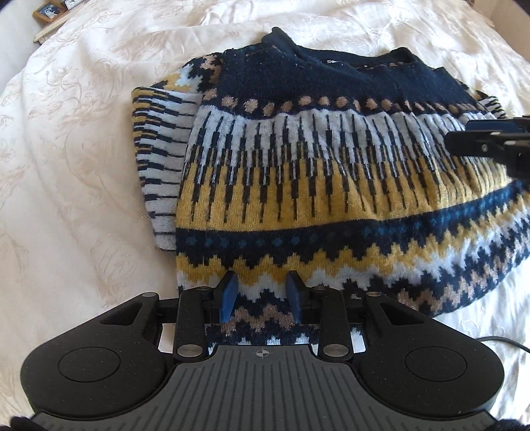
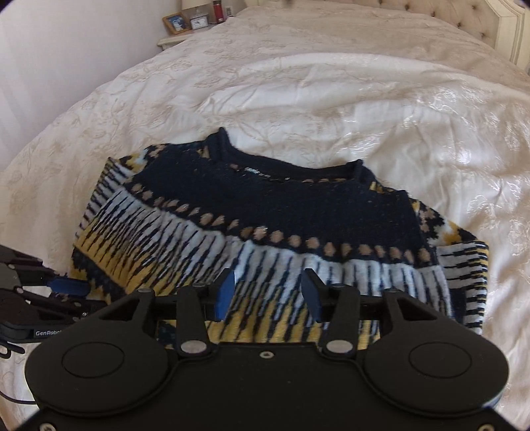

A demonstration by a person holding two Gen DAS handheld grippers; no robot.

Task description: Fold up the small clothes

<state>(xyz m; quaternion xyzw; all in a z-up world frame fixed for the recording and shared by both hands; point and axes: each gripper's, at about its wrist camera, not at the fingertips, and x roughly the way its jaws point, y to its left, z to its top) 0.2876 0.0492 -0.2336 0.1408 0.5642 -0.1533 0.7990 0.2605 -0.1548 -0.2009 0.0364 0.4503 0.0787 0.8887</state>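
Nearest the left wrist camera is the left hand-held gripper (image 1: 261, 298), its two blue fingers (image 1: 228, 298) spread apart over the lower edge of a patterned knit sweater (image 1: 331, 185), with zigzag-banded fabric showing in the gap between them; whether the pads touch the knit cannot be told from this view. The sweater lies on a bed covered by a cream embroidered bedspread (image 1: 82, 165), partly folded: its dark navy neckline sits at the far side, and a striped sleeve is tucked in along the left edge of the body. The right hand-held gripper (image 1: 490, 137) reaches in from the right edge of this view, hovering at the white-and-navy striped band.

From the right wrist camera, the right hand-held gripper (image 2: 268, 296) also has its jaws apart, the blue fingers (image 2: 225, 295) above the yellow-and-white striped part of the sweater (image 2: 281, 205) and holding nothing. The left hand-held gripper (image 2: 71, 286) shows at the left edge, by the sweater's corner (its jaws are too foreshortened here to judge). Beyond the bedspread (image 2: 331, 99), a bedside table (image 2: 172, 39) carries a framed picture (image 2: 176, 22), a small clock (image 2: 198, 20) and a red bottle (image 2: 217, 10).
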